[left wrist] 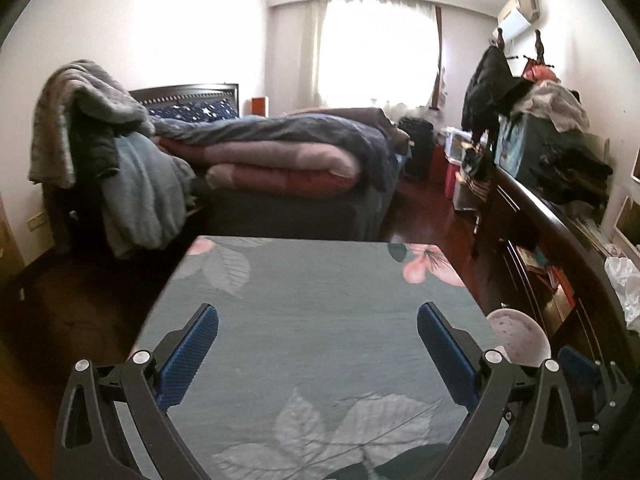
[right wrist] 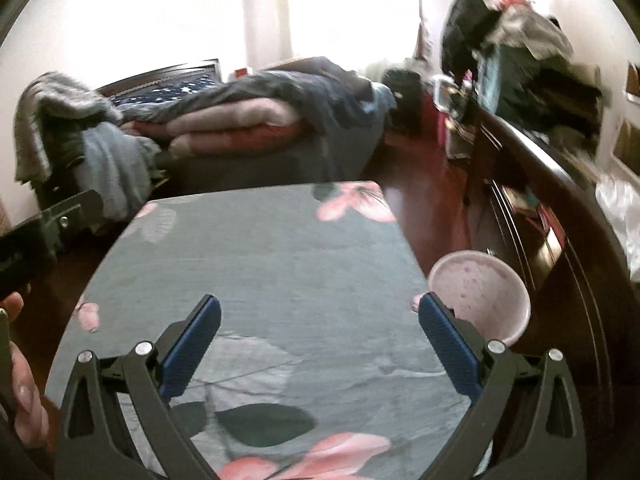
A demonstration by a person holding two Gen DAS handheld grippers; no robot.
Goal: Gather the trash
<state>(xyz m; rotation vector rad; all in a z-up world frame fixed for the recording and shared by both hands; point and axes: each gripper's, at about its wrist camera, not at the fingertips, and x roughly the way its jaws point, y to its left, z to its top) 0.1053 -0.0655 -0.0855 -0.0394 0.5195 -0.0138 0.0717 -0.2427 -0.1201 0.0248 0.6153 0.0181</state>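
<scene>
I see the left gripper [left wrist: 318, 344] and right gripper [right wrist: 320, 336] both spread wide, empty, above the floral bench [left wrist: 320, 292]; the pink trash bin [right wrist: 480, 298] sits lower right, beside the bench edge.

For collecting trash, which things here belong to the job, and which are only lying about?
Belong to the job:
- pink bin beside the table, apparently for the trash
- left gripper, open and empty
- right gripper, open and empty
- crumpled white plastic on the sideboard, possibly trash

Just lying about:
- floral table, no trash visible on it
- bed with folded quilts
- clothes pile
- grey blanket
</scene>
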